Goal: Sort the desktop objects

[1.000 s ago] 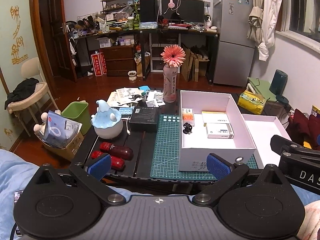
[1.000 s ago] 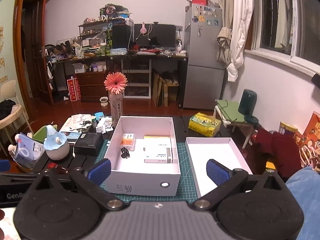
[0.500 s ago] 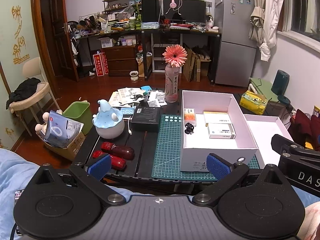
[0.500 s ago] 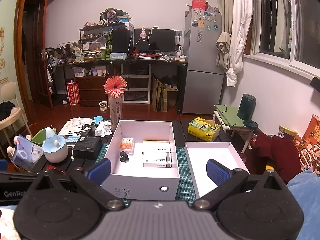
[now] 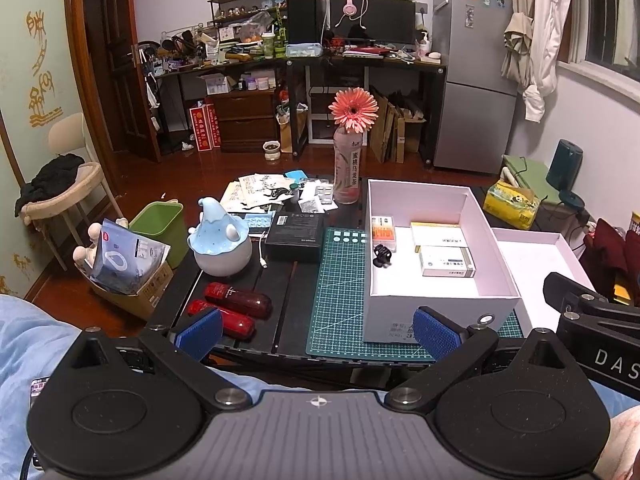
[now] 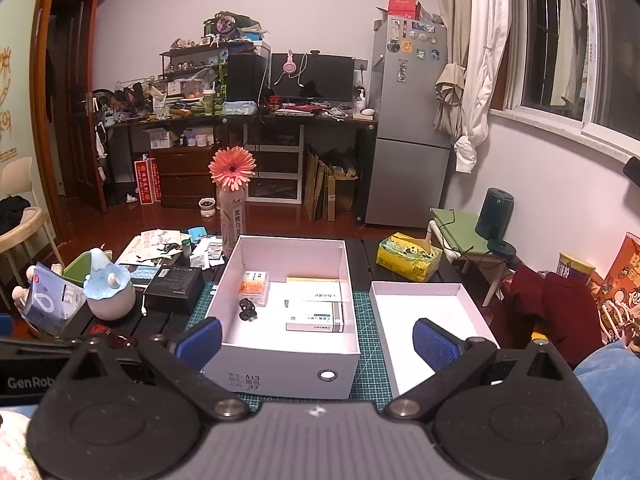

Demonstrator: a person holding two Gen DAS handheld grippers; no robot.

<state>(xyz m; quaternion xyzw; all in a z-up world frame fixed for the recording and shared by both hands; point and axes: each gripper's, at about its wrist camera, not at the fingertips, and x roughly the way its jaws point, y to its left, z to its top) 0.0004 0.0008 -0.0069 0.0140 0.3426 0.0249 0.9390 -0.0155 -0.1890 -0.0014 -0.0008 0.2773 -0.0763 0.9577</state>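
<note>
A: Left wrist view first. Left gripper point(image 5: 318, 330) at bottom centre, blue pads point(image 5: 199, 333) spread wide, holding nothing, touching nothing.

B: Right one?

A: Right gripper point(image 6: 318, 342) same, jaws wide, empty, low in its frame in front of the white box point(image 6: 280, 364).

B: Box contents?

A: Orange packet point(image 5: 384, 233), black hair clip point(image 5: 382, 255), two flat medicine boxes point(image 5: 447, 261), all inside, centre-right of the left view. Box lid point(image 5: 536, 258) lies open-side up just beside it on the right.

B: Still outside?

A: Two red tubes point(image 5: 238, 305) lower left, on the dark table point(image 5: 288, 320). Black box point(image 5: 295, 232) and blue-white humidifier point(image 5: 219, 242) above them, left of the green cutting mat point(image 5: 340, 300). Papers and blister packs near the flower bottle point(image 5: 349, 176), upper centre.
</note>
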